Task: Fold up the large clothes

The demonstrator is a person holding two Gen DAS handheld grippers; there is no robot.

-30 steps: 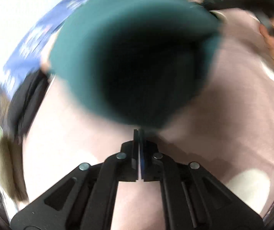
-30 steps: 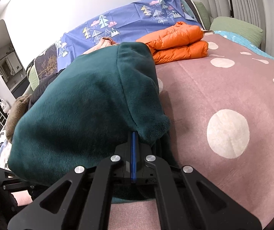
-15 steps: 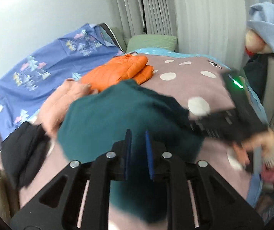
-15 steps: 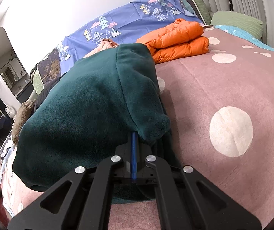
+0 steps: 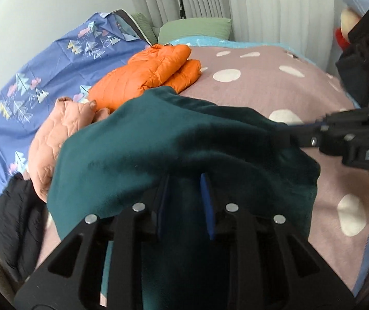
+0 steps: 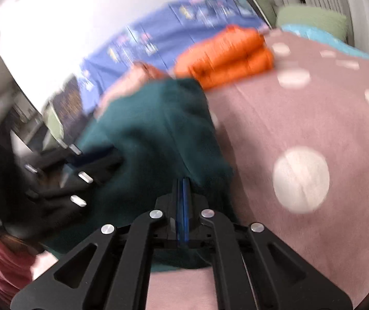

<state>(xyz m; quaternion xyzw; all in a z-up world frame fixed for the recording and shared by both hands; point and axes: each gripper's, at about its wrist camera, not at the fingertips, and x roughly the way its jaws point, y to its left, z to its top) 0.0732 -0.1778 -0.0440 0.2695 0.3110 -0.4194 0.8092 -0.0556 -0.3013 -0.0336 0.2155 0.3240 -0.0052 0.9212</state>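
Found the teal fleece garment (image 5: 158,139) heaped on the bed, on the pink dotted blanket (image 5: 262,82), filling the middle of the left wrist view. Saw the left tool (image 5: 184,180) at 6 o'clock, above the heap's near edge. Caught its jaws spreading, blue pads apart. Saw teal cloth through the gap but pressed by neither pad. Could not tell whether that cloth reached up between the pads or only lay beneath them.

Spotted the right tool (image 5: 300,131) coming in from 3 o'clock in that same view, its tip at the garment's right edge, with a hand partly seen behind it. From the right wrist view, noted the right tool (image 6: 183,180) with jaws pressed together, pinching a fold of the teal fleece garment (image 6: 158,129) at its tips. Made out the left tool (image 6: 93,160) at 9 o'clock there, blurred, against the teal cloth.

Noted an orange puffer jacket (image 5: 145,75), folded, at 11 o'clock beyond the heap and touching its far edge. Noted a pink quilted garment (image 5: 55,134) at 9 o'clock, partly under the teal cloth, and a black garment (image 5: 16,219) at 8 o'clock. Saw a blue tree-print sheet (image 5: 42,72) at 10 o'clock and a green pillow (image 5: 194,27) at 12 o'clock.
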